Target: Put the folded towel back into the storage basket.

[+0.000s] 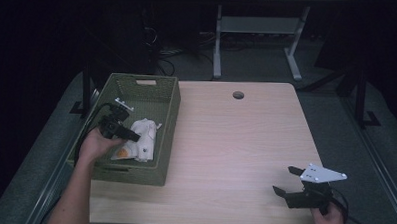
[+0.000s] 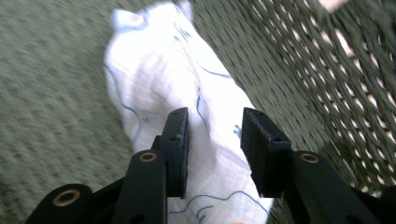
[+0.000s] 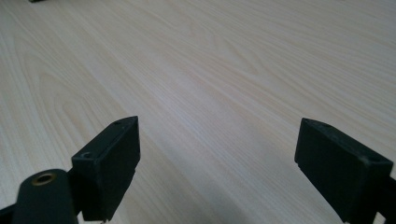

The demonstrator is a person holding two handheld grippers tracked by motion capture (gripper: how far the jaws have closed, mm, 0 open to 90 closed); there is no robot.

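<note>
White crumpled cloth with blue line print (image 1: pixel 143 138) lies in the green woven rectangular basket (image 1: pixel 169 112), long axis roughly 12-to-6 o'clock. The left gripper (image 2: pixel 212 140), jaws parted, straddles it; contact is probably not yet made, though blur obscures this. The right gripper (image 1: pixel 291 180) rests wide open over the pale wooden table (image 1: pixel 235 138) at 4 o'clock, well apart.

Cloth (image 1: pixel 144 138) lies in basket (image 1: pixel 172 106) at the table's (image 1: pixel 235 143) left edge

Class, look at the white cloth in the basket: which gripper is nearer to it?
Left. The left gripper is in the basket right over the cloth, jaws apart. The right gripper is far across the table, open.
</note>
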